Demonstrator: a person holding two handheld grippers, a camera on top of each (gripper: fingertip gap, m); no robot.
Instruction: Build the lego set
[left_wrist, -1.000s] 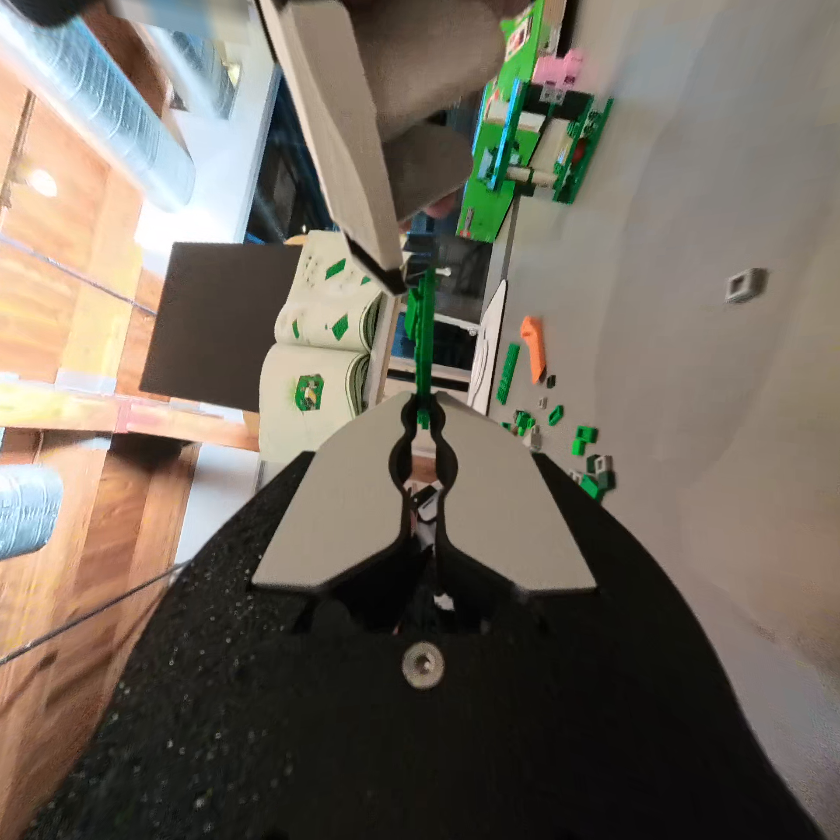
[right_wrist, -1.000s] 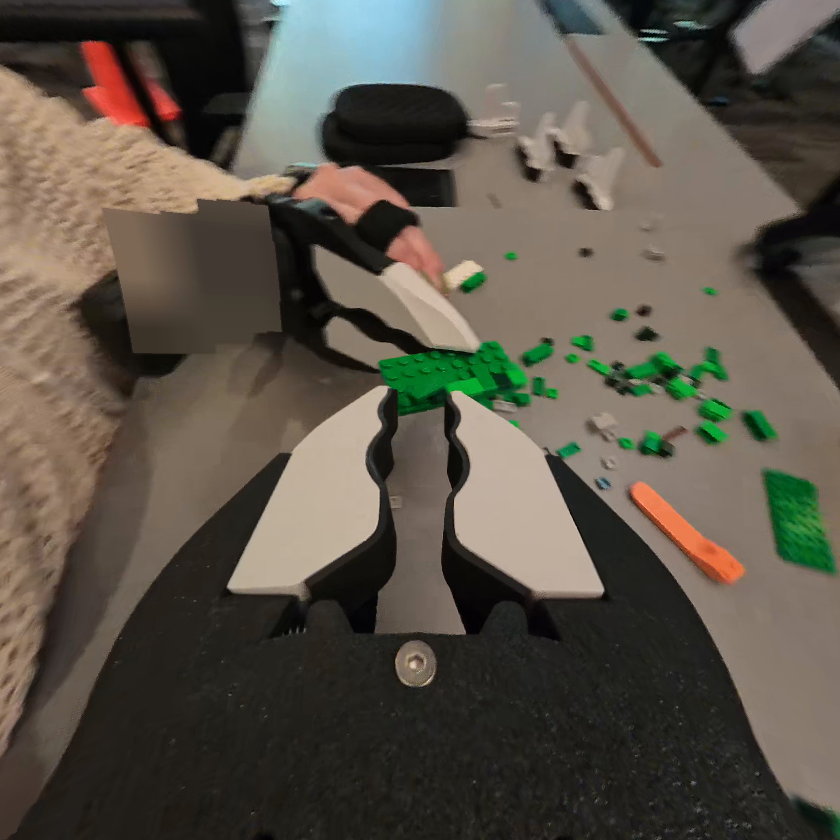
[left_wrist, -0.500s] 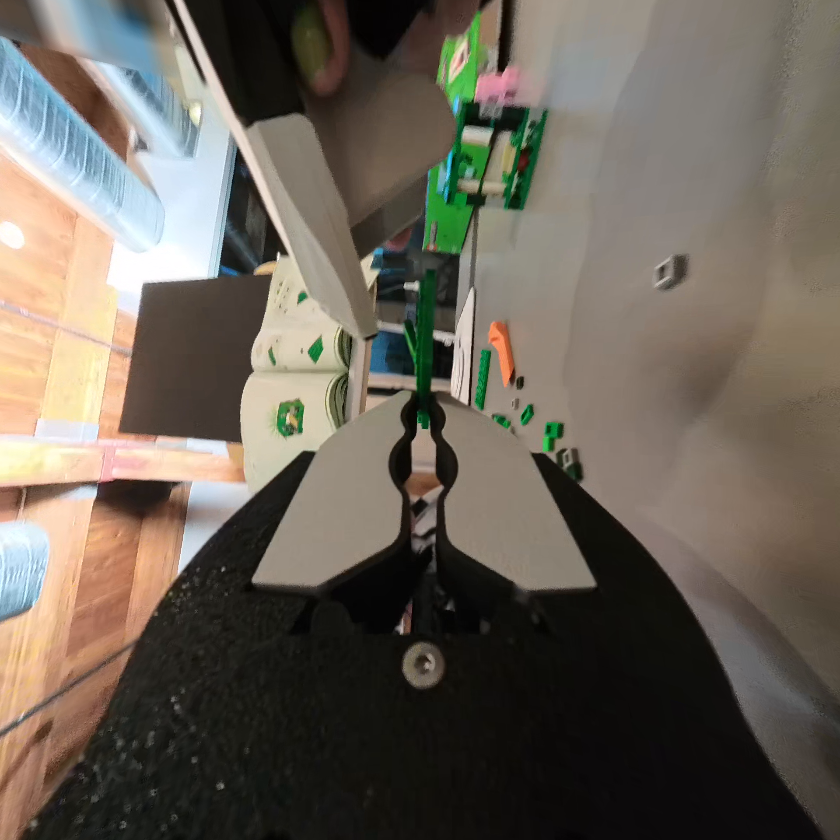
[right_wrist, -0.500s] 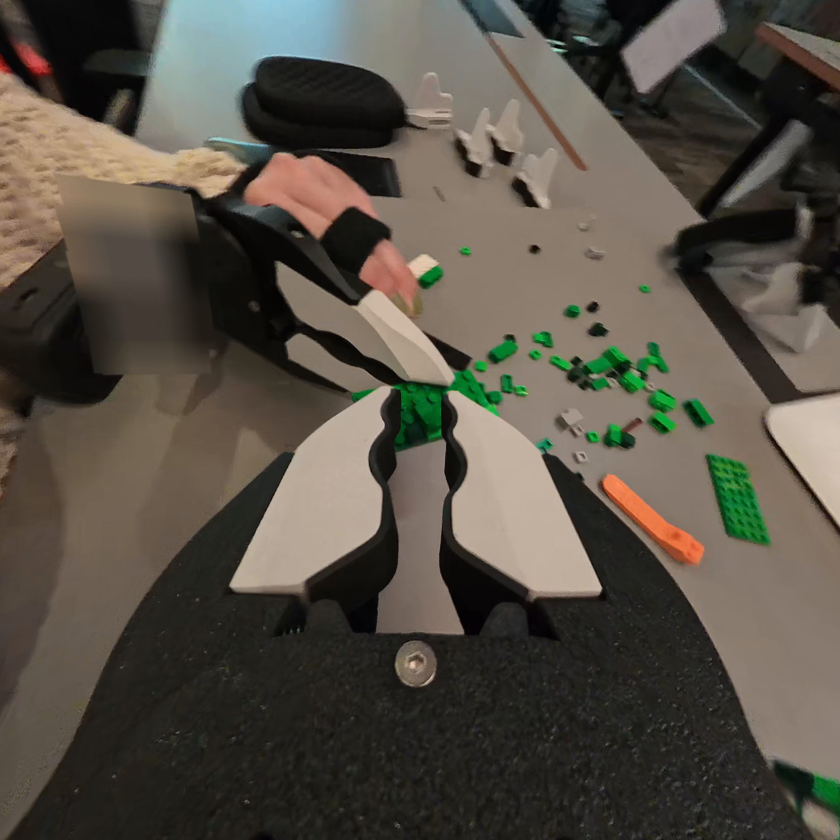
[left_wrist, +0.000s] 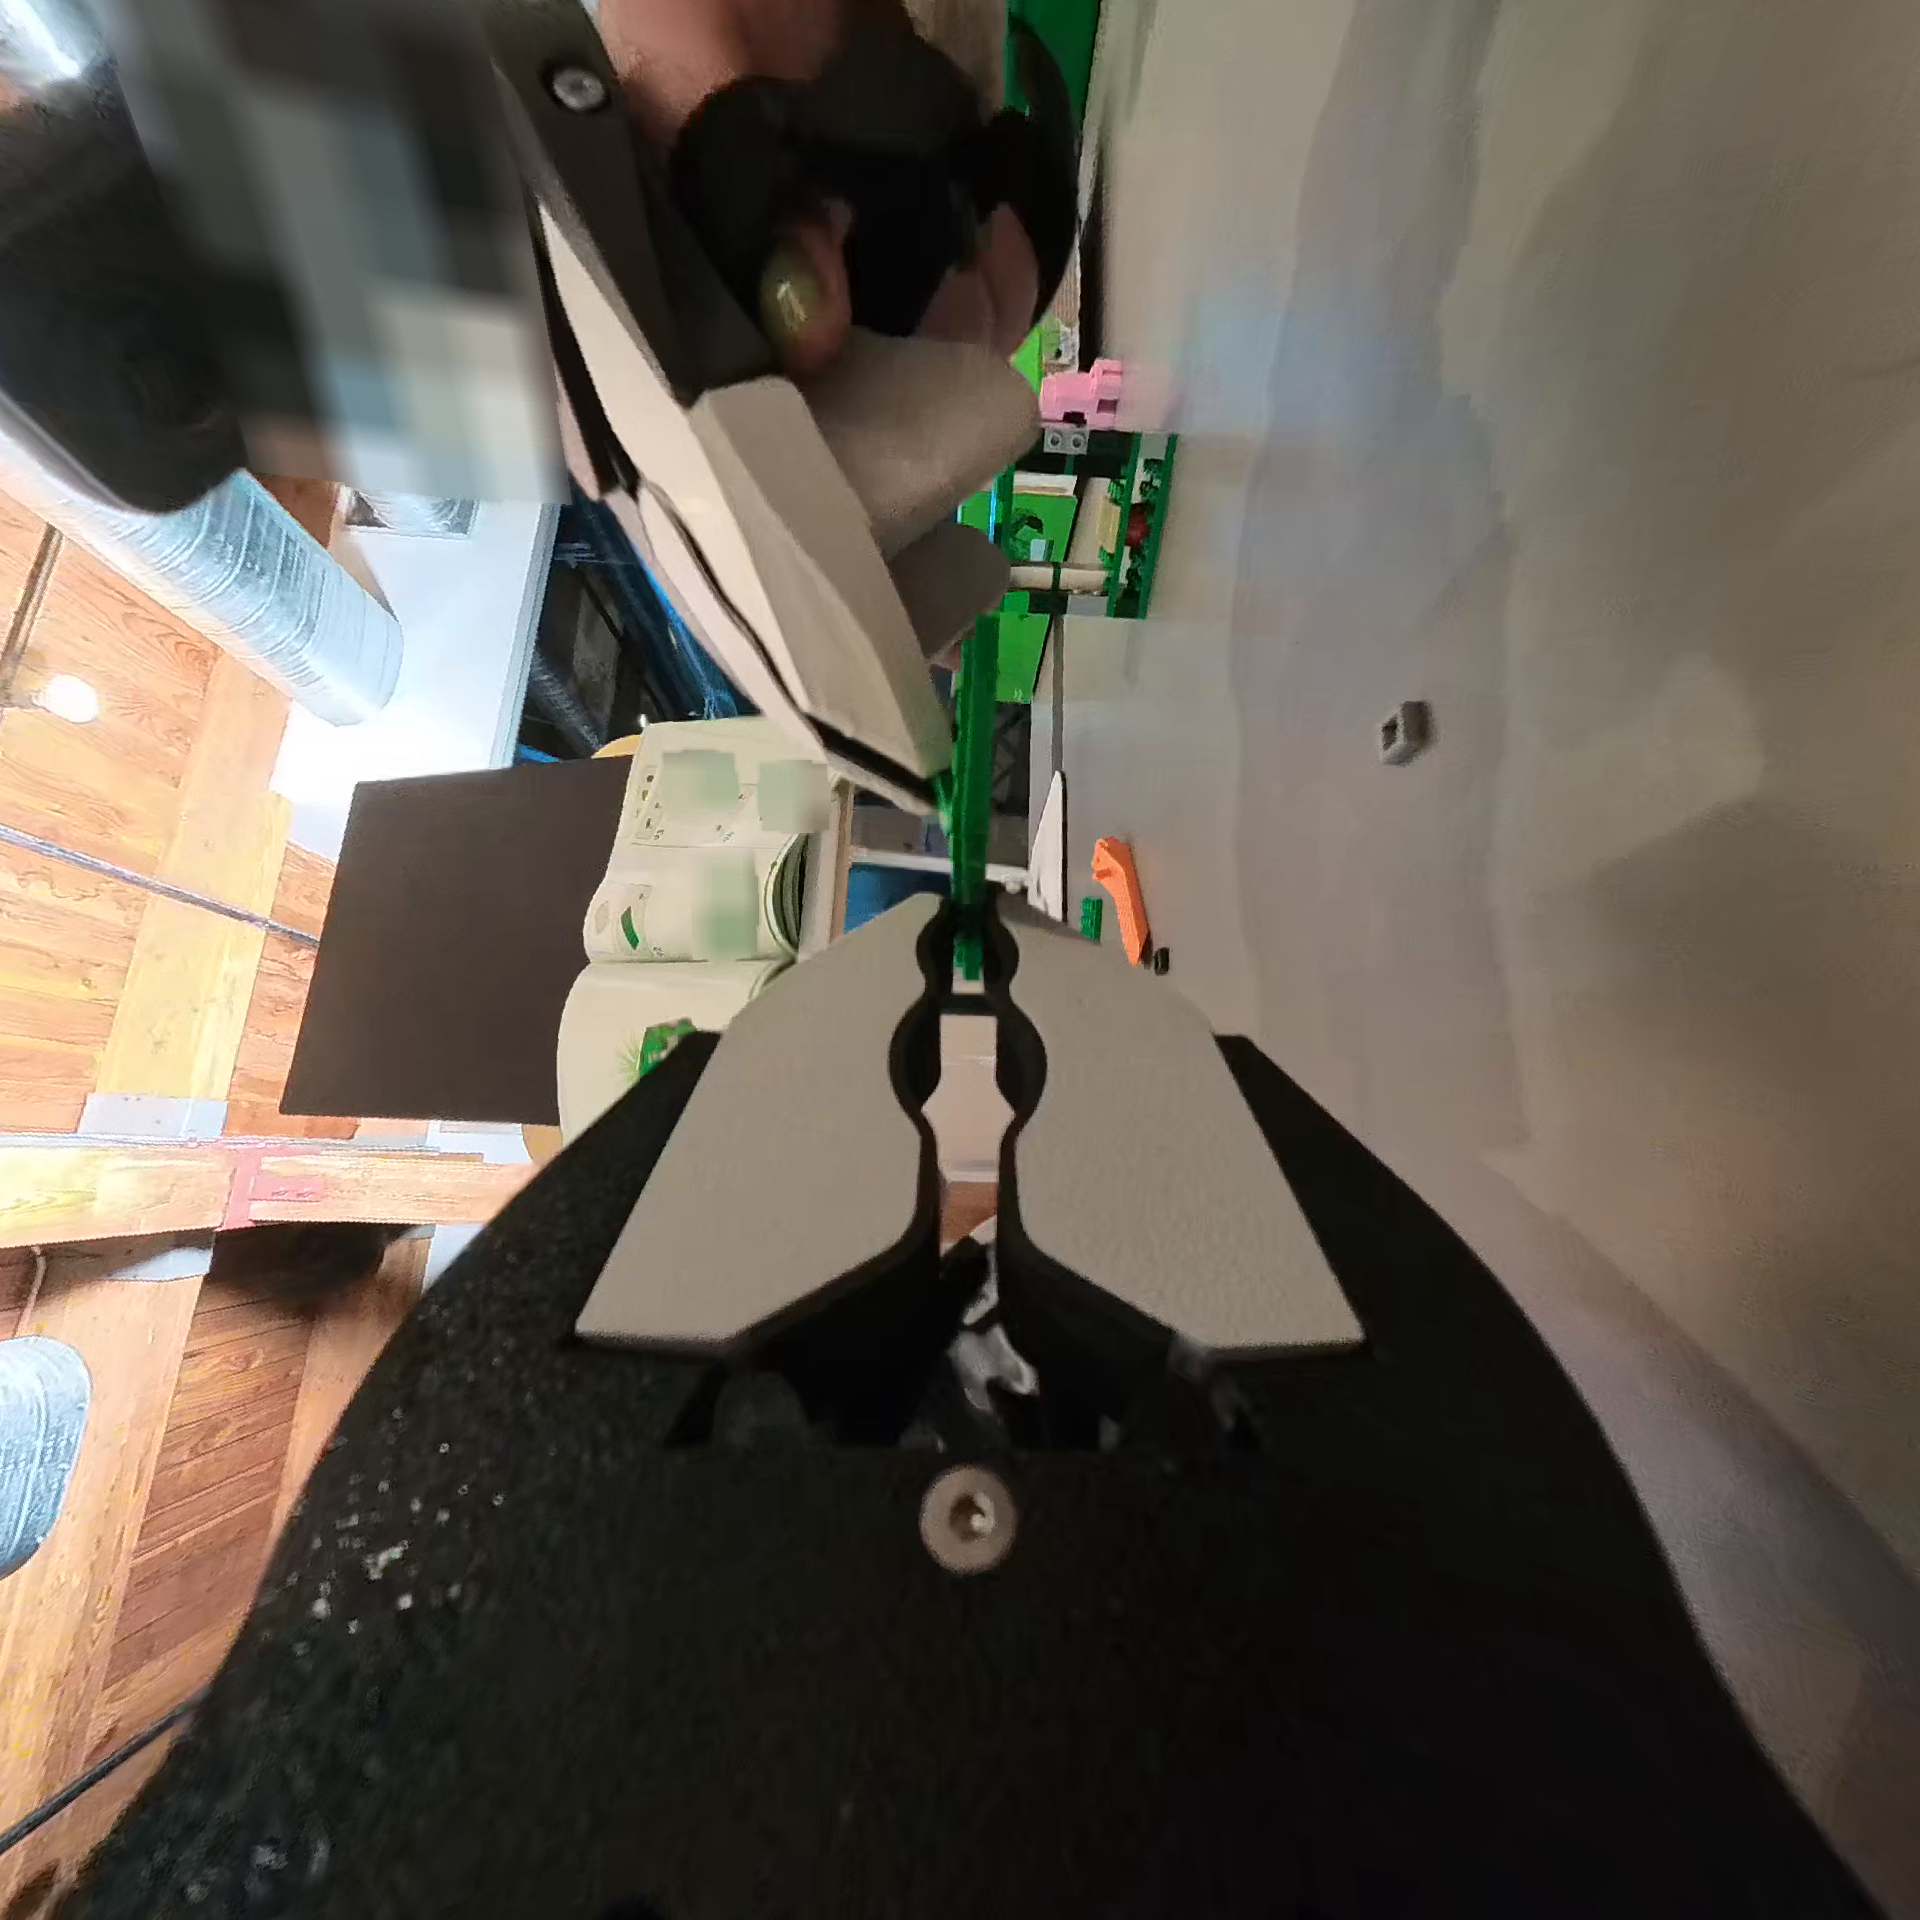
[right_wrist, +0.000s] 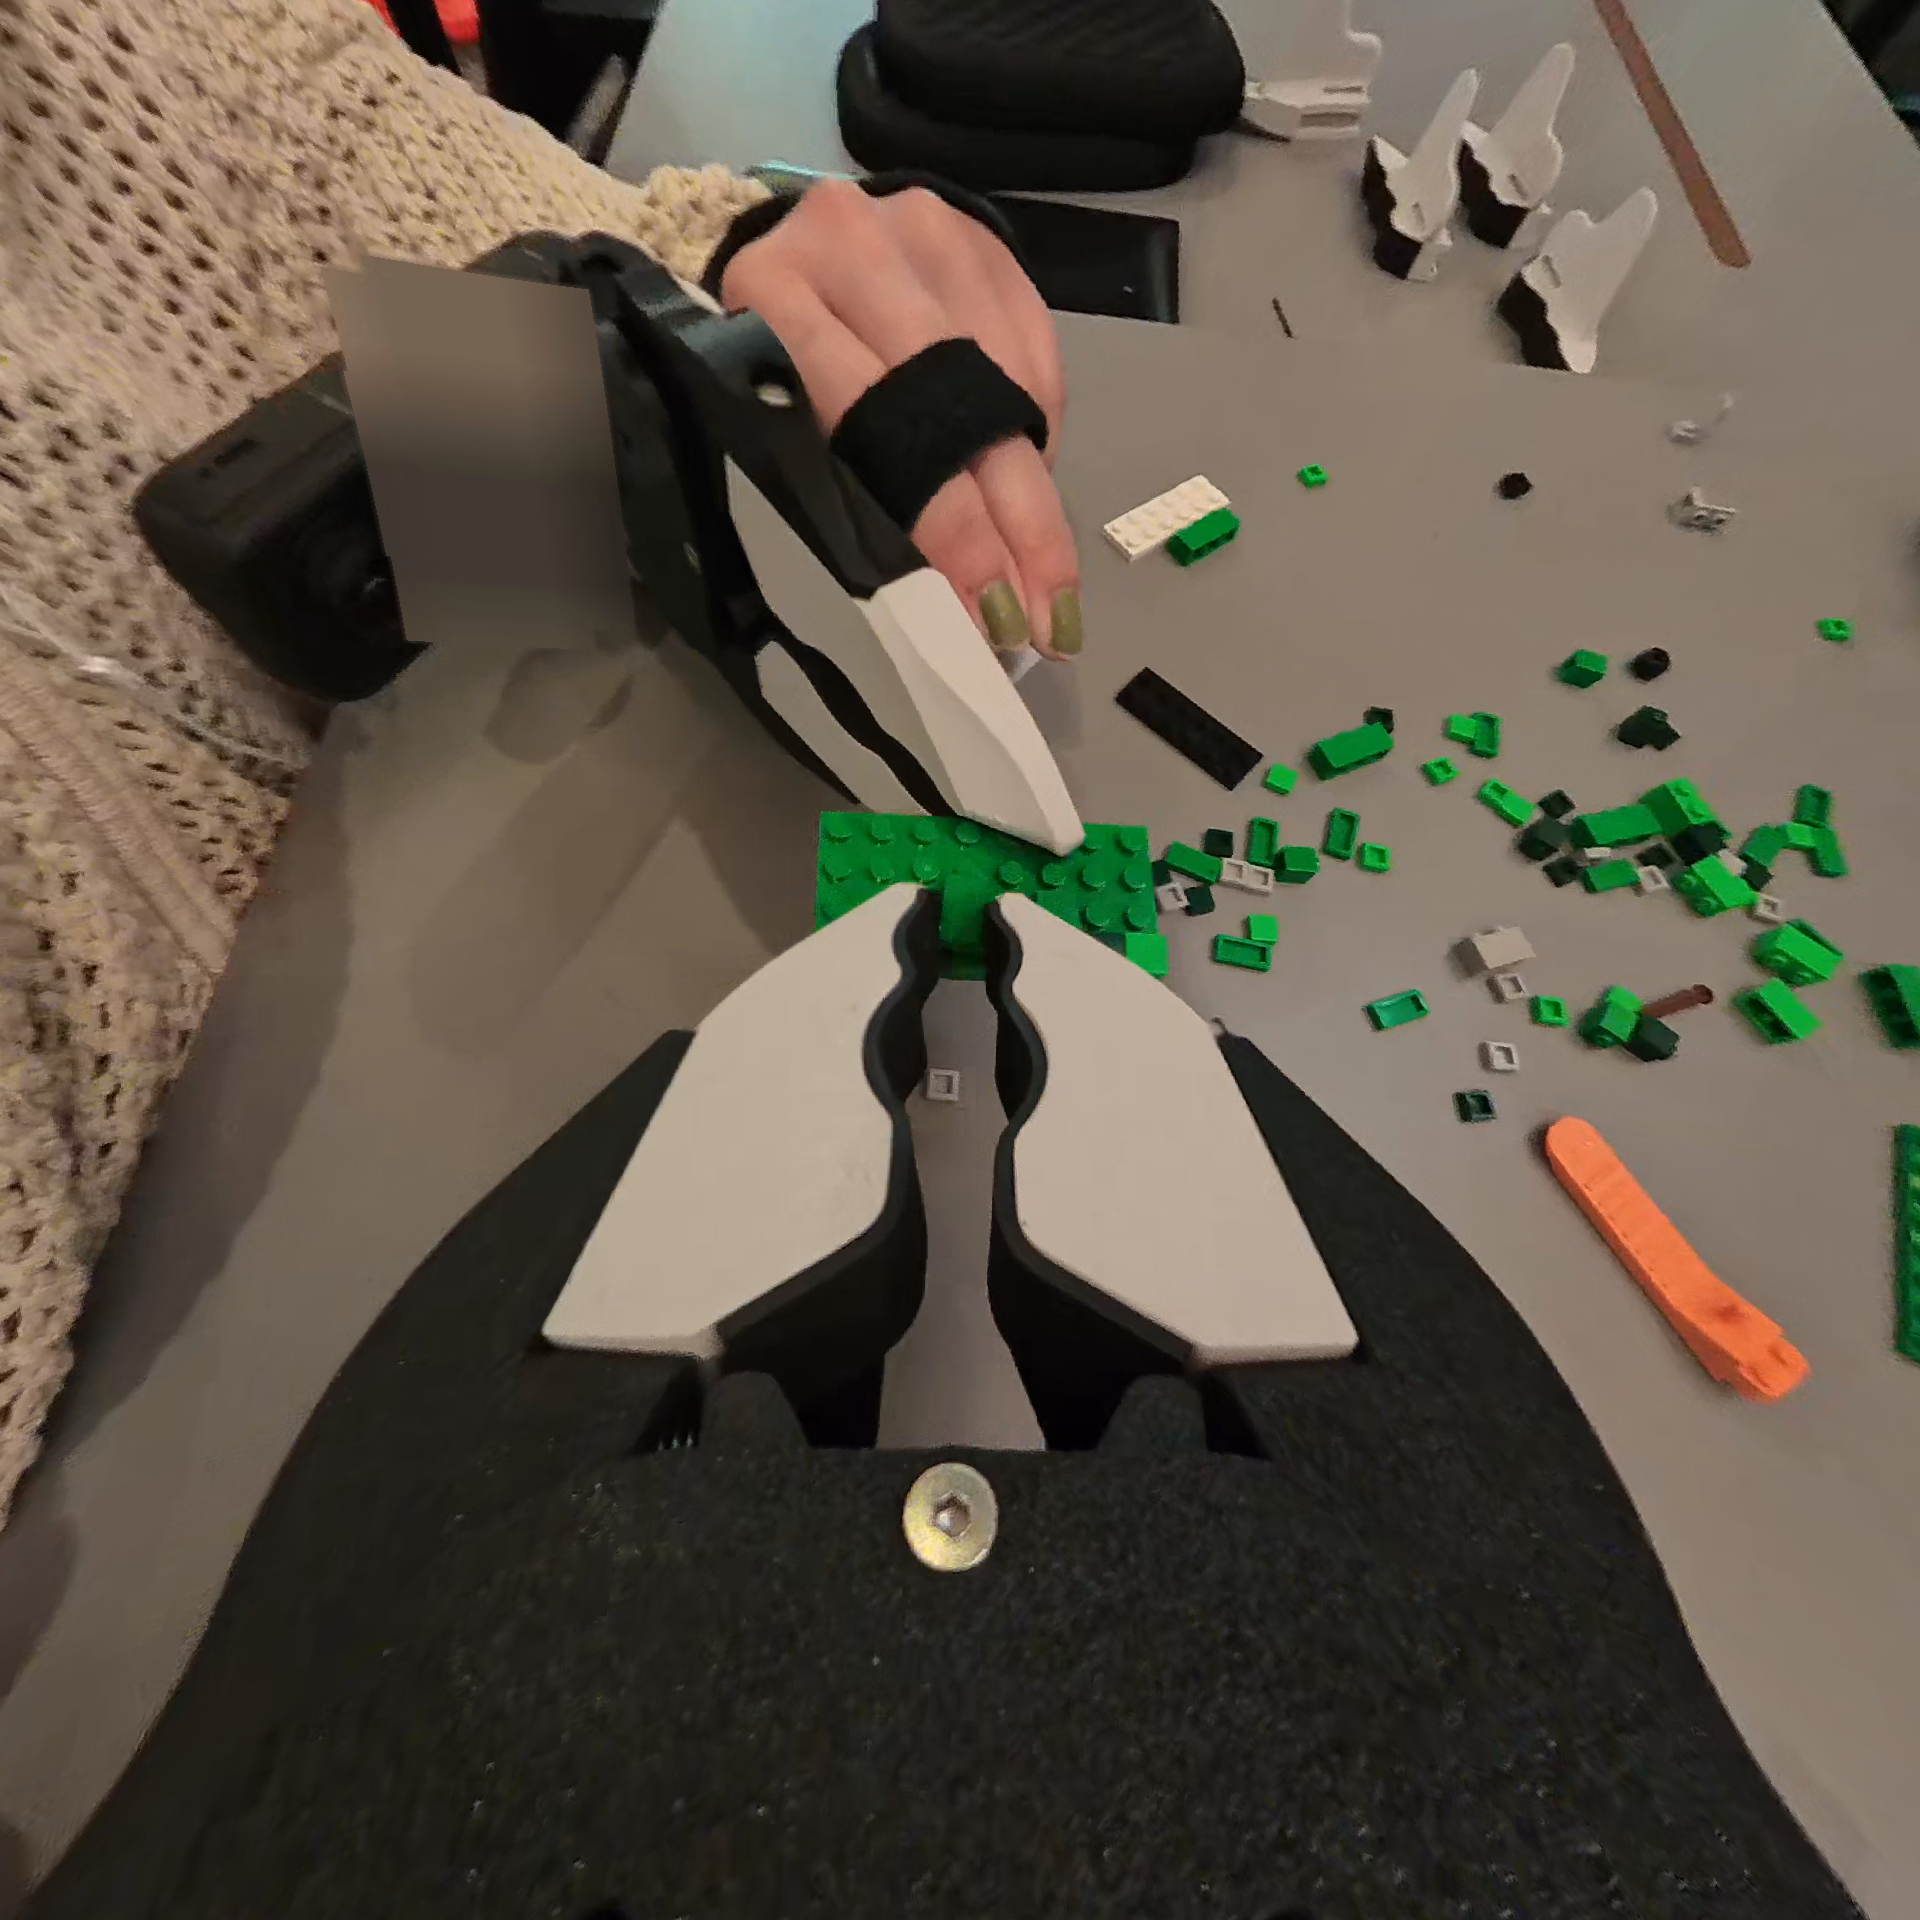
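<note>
Looking along my left gripper (left_wrist: 968, 920), I find its 2 fingers closed on the edge of the green plate (left_wrist: 971, 821), which appears edge-on and runs forward from the tips. My right gripper (left_wrist: 883, 769) comes in from the upper left with its tips at the plate. Beyond, a partly built green model (left_wrist: 1101, 530) stands on the grey table (left_wrist: 1558, 727), with an orange separator tool (left_wrist: 1120, 899) nearby. From the right wrist view, my right gripper (right_wrist: 961, 920) is nearly closed, its tips pinching a small green piece (right_wrist: 961, 914) at the near edge of the green plate (right_wrist: 1101, 883). My left gripper (right_wrist: 1049, 826) grips the plate's far edge. Loose green bricks (right_wrist: 1662, 842) lie scattered to the right.
</note>
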